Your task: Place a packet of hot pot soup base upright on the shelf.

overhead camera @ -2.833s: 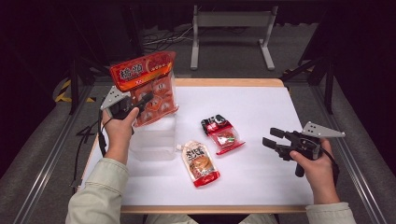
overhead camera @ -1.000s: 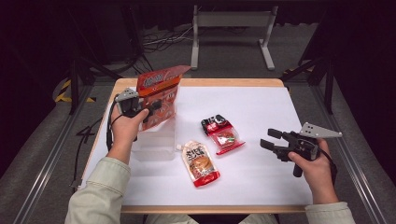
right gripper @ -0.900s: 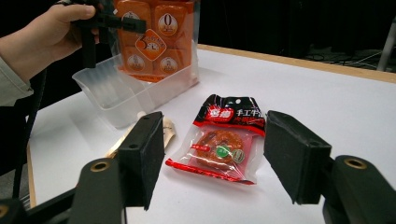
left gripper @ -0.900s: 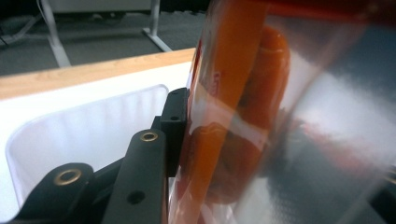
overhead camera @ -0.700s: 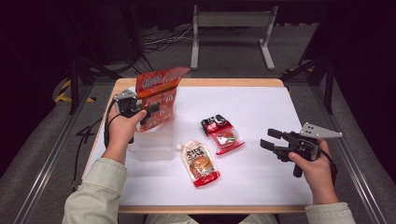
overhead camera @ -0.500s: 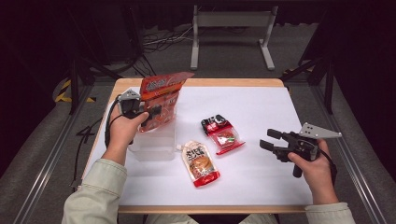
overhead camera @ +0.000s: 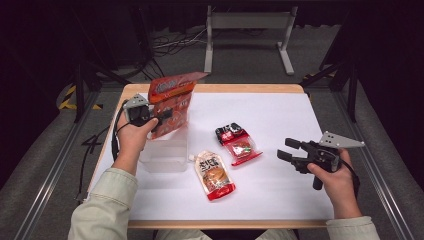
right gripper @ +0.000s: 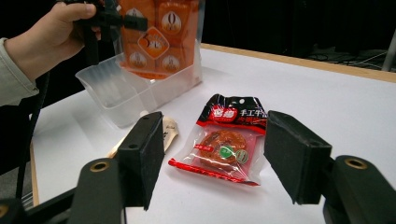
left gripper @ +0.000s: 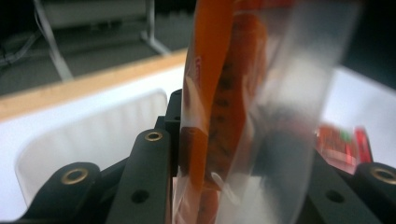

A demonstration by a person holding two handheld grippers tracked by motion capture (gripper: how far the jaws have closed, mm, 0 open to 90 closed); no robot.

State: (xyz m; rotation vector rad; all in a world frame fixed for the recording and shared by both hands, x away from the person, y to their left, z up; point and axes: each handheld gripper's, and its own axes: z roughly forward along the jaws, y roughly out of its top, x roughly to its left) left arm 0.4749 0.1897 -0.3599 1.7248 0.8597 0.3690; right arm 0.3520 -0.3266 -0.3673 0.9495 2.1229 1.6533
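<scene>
My left gripper is shut on a large orange snack bag, held upright with its lower end inside a clear plastic bin. Its jaws have just been closing a little, with the bag between them and the bin wall behind. In the right gripper view the bag stands in the bin under the left gripper. My right gripper hovers open at the table's right, nothing between its jaws.
A red-and-black snack packet lies at the table's middle. A red and cream spouted pouch lies in front of the bin. The white table top has a wooden edge at the back.
The left hand has turned the orange bag and lowered it into the bin, and its top now folds over. The right hand has stayed in place.
</scene>
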